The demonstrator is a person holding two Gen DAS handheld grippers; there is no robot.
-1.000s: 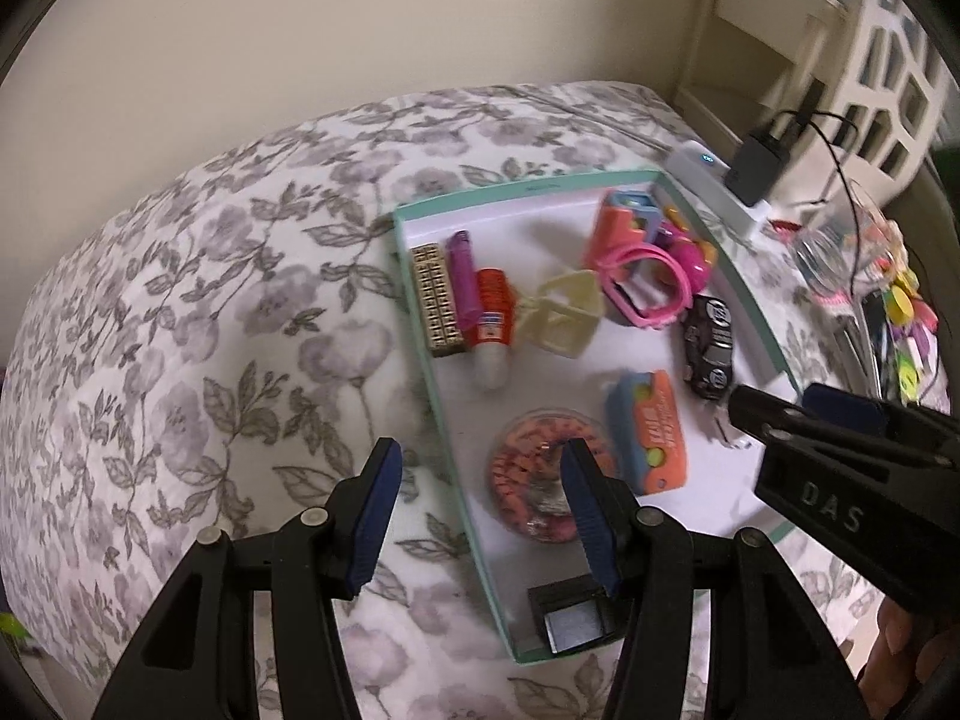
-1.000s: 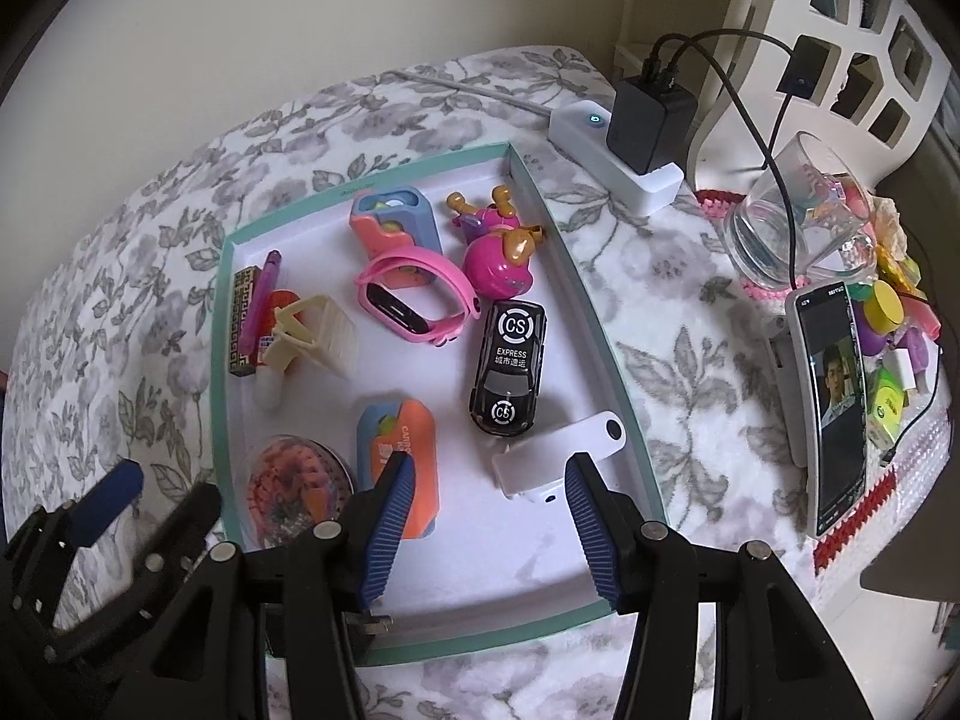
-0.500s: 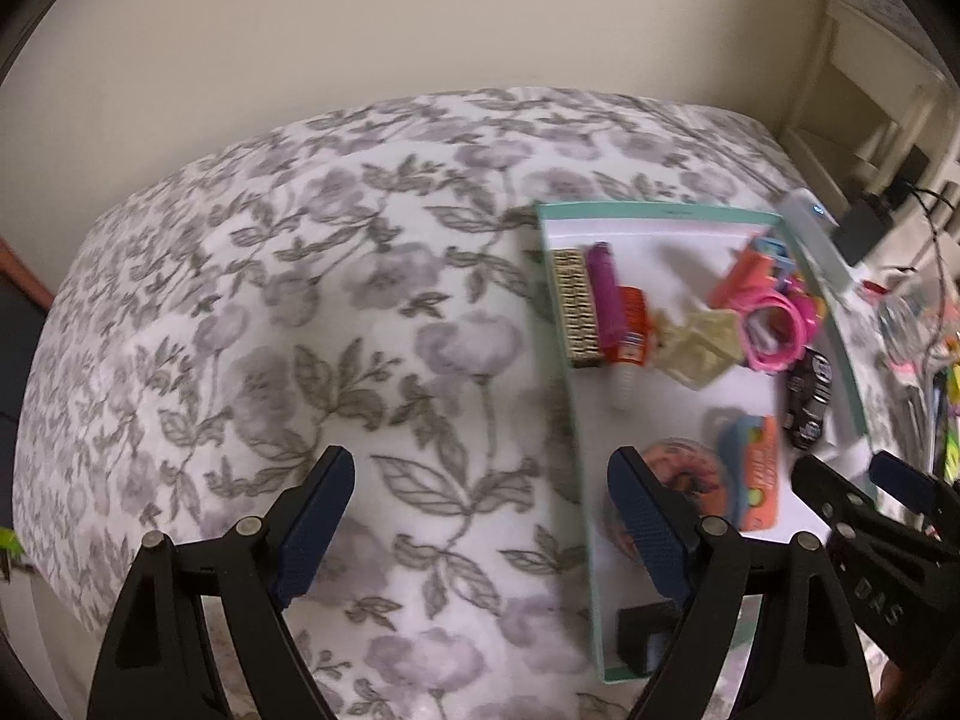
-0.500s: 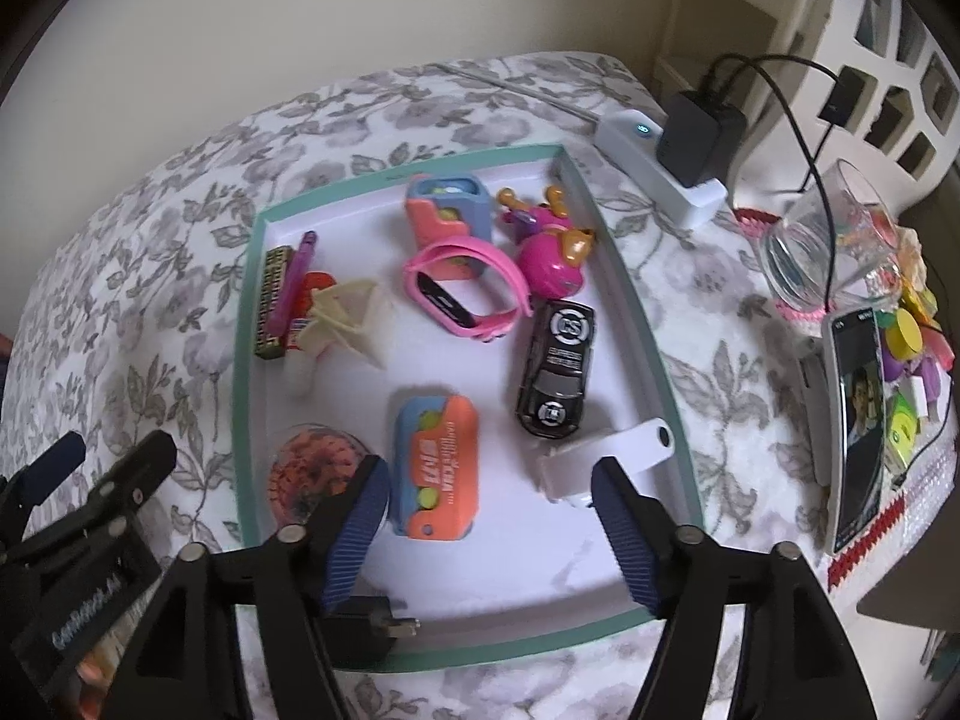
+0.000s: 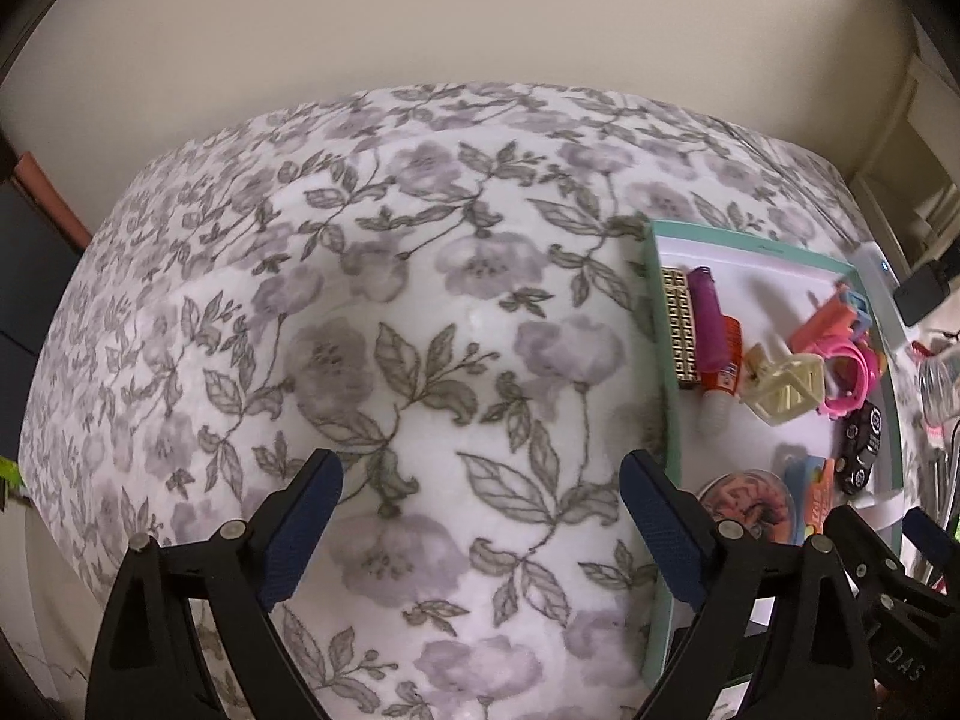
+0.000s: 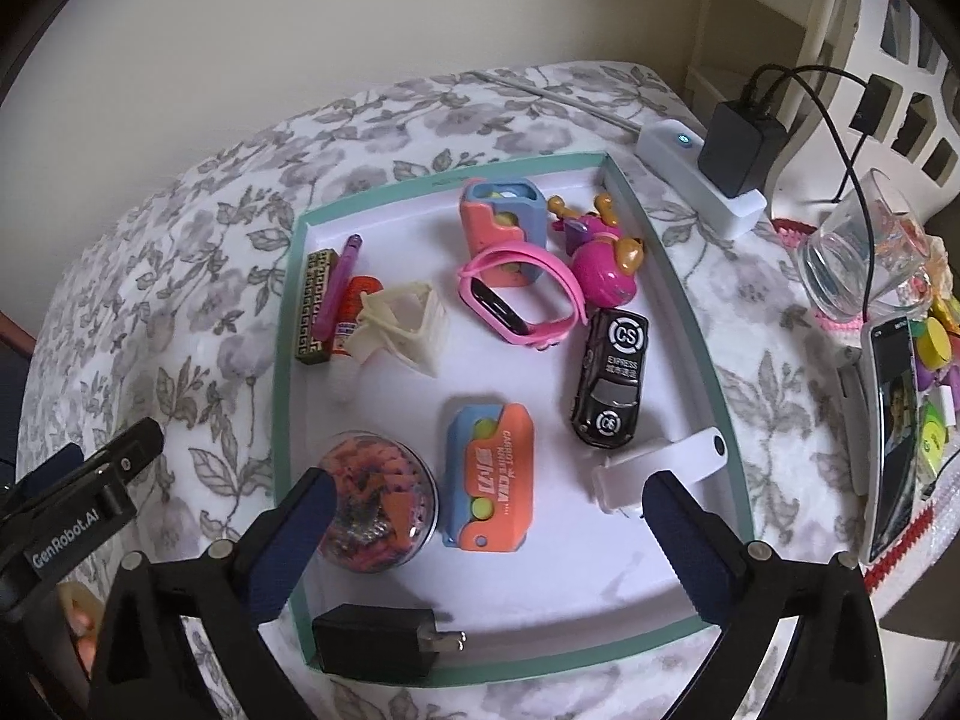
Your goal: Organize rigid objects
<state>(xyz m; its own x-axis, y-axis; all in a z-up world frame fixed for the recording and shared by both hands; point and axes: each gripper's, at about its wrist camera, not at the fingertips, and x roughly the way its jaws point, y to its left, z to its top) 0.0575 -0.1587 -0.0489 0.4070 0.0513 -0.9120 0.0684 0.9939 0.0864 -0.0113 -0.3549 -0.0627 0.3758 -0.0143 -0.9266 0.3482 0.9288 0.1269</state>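
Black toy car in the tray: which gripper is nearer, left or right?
Right. The right gripper hangs open over the tray's near end, the black toy car just beyond it. The left gripper is open over the floral cloth, outside the tray.

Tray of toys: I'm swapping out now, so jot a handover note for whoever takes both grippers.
Left gripper: open, empty, jaws just widened, over bare floral cloth beside the tray.
Right gripper: open, empty, jaws just widened, over the tray's near end.
In tray: black toy car, pink watch, orange case, black charger, others.
Left: whatever sorting remains; the target layout isn't evident.
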